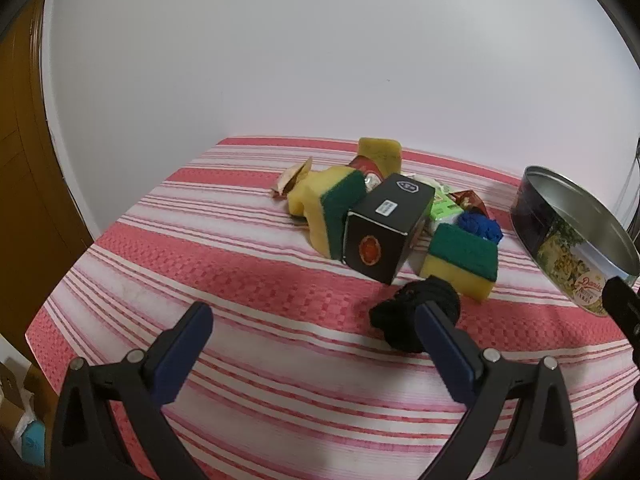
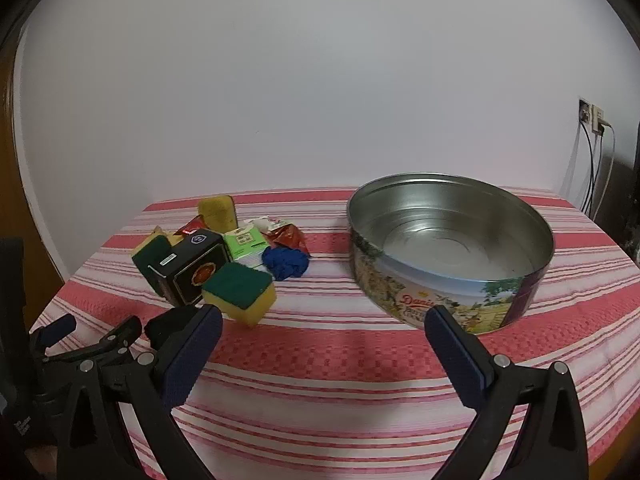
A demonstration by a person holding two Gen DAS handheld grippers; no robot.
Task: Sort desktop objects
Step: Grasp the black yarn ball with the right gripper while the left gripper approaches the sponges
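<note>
Black box [image 1: 384, 232] tilted, long axis toward back wall, against sponge [image 1: 326, 210]

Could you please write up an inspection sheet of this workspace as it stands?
Surface: red-and-white striped tablecloth.
Job's things: sponges, black box, blue cloth, black cloth, green box, packets heaped together; round tin open and empty.
Clutter: nothing seen.
Grippers: left gripper and right gripper, jaws wide open, holding nothing.
Cables: cables hanging from wall socket.
Surroundings: white wall, wooden door.
</note>
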